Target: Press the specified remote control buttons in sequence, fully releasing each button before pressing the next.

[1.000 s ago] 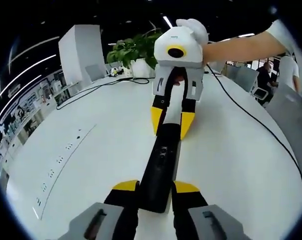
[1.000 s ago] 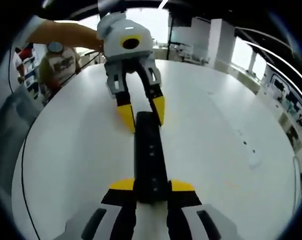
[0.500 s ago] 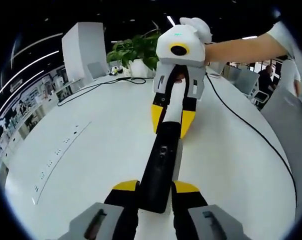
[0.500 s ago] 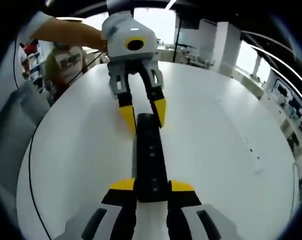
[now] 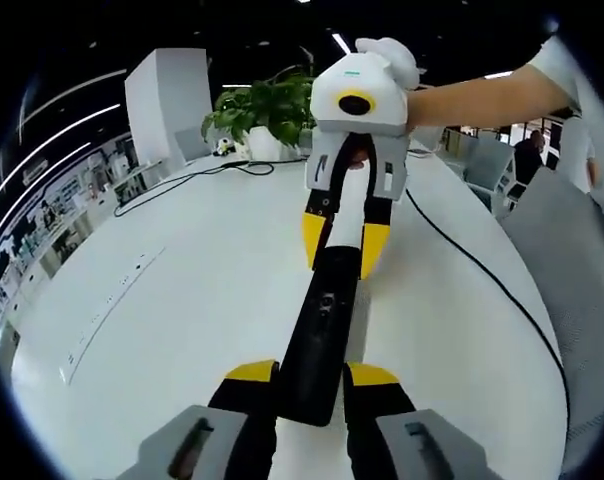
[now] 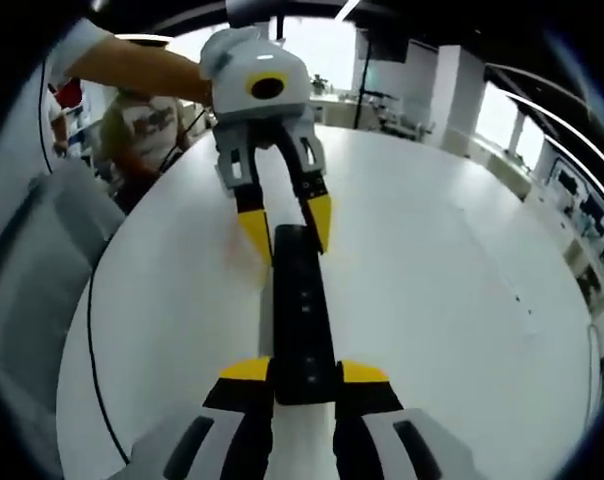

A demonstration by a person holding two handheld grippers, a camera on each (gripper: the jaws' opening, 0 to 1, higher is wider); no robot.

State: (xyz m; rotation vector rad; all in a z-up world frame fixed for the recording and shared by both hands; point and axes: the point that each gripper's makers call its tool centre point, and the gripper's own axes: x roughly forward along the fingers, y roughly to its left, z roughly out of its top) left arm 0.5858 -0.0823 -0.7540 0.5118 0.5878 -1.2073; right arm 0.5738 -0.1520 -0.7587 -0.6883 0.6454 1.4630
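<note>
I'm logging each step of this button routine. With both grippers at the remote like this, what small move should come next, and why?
Probably keep the left gripper clamped and lift the right gripper off the far end, then bring one tip down on a button. Both grippers straddle the black remote above the white table, with no tip touching its button face.

The remote control's (image 5: 320, 340) button markings are too small to read, its far end hidden behind yellow fingertips (image 5: 374, 246).

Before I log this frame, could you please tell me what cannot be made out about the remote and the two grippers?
- Remote control: button labels too small in both views.
- Its ends: hidden between the jaws of the left gripper and the right gripper, so contact with any button is unclear.
- Remote's underside and whether it rests on the table: hidden by its own body.
</note>
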